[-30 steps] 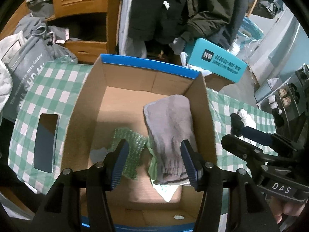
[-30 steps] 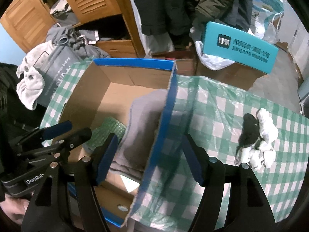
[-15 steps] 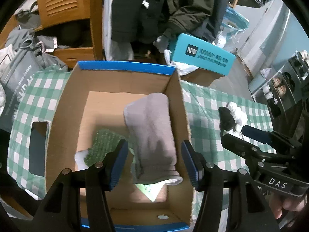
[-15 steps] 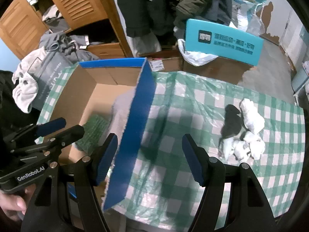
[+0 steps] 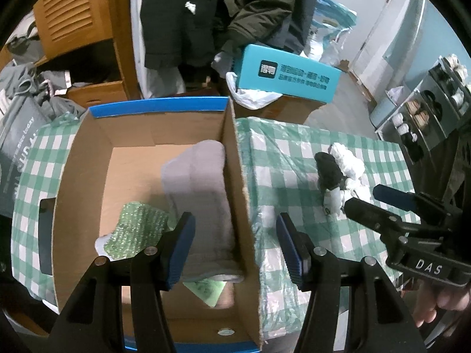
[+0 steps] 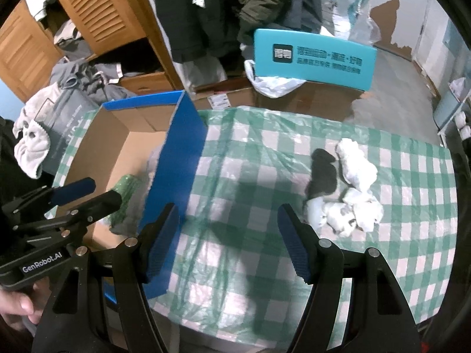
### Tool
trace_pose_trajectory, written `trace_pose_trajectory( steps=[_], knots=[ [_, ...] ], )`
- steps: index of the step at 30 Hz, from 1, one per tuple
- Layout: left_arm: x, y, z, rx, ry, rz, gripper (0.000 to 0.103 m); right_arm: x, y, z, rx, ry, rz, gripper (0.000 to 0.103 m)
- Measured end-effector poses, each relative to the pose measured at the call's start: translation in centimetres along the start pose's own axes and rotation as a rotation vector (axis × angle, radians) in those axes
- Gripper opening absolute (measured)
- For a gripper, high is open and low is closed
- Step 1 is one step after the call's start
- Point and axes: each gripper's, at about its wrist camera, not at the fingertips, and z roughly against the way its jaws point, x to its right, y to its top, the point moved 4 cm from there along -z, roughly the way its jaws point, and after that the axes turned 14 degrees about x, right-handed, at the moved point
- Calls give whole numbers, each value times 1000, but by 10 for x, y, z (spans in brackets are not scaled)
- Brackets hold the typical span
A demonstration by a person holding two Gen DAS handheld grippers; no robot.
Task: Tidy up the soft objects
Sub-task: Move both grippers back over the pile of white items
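A blue-rimmed cardboard box (image 5: 238, 176) (image 6: 176, 158) stands on the left of a green checked tablecloth (image 5: 282, 158) (image 6: 253, 158). Inside it lie a grey cloth (image 5: 200, 188), a green bubbly pad (image 5: 135, 229) (image 6: 125, 191) and a pale green sheet (image 5: 207, 289). A small heap of white socks (image 6: 353, 182) (image 5: 347, 164) and a black one (image 6: 322, 173) (image 5: 328, 170) rests on the cloth to the right. My left gripper (image 5: 235, 250) hangs open astride the box's right wall, holding nothing. My right gripper (image 6: 228, 241) hangs open over bare tablecloth, left of the socks.
Behind the table stand a teal box (image 5: 288, 73) (image 6: 315, 58) on a carton, hanging dark coats (image 5: 206, 8), a wooden louvred cupboard (image 6: 100, 14) and piled clothes (image 6: 76, 76). A shelf with shoes (image 5: 424, 111) is at far right. A hand (image 6: 14, 309) holds the left tool.
Both grippers have slid to the right: the left from over the box's inside to its right wall, the right from the box wall out over the tablecloth toward the socks. Jaws unchanged.
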Motion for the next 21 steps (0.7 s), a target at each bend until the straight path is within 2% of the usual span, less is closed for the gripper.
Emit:
trace_pose_trajectory(
  steps=[11, 19, 21],
  knots=[
    [43, -7, -10, -30, -31, -78, 58, 45, -9, 10, 9, -45, -69, 70],
    [72, -13, -26, -63, -58, -125, 59, 93, -17, 10, 3, -106, -153, 70],
    [77, -15, -33, -78, -62, -130, 63, 104, -19, 9, -1, -119, -174, 70]
  ],
)
